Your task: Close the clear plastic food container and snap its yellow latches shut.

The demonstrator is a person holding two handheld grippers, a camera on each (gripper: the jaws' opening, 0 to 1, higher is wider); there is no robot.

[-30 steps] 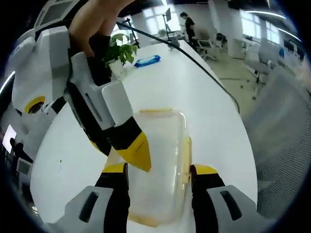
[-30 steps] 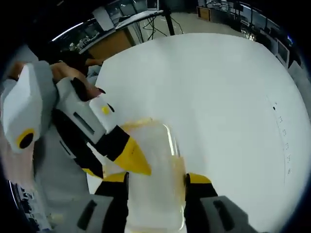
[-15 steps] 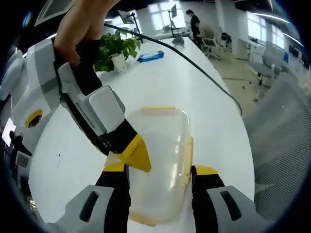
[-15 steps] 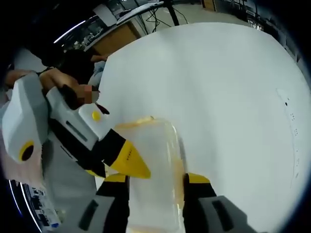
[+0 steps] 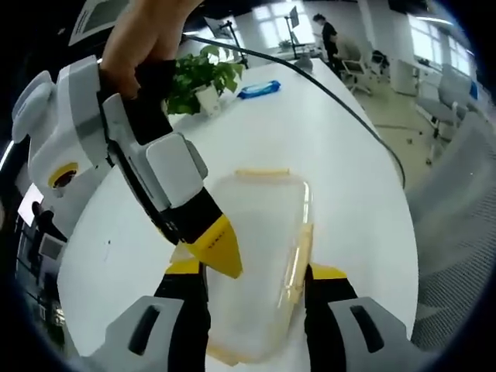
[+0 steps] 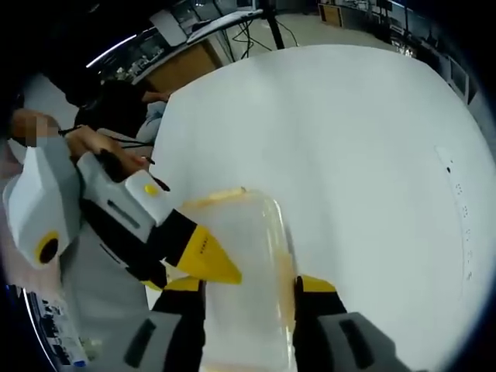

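Container (image 5: 260, 256) between left tool (image 5: 252, 283) jaws, right tool (image 6: 248, 291) straddling it

Container (image 5: 260, 256) on table (image 5: 349, 186), between claws; plant (image 5: 203, 74) behind.

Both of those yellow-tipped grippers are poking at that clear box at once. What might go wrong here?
The clear container sits loose on the smooth white table, so a sideways push may slide it instead of snapping a latch. The right gripper presses near one edge of the lid, which could tip the box. The long yellow latch lies close to the left gripper, so it may get caught half-closed.
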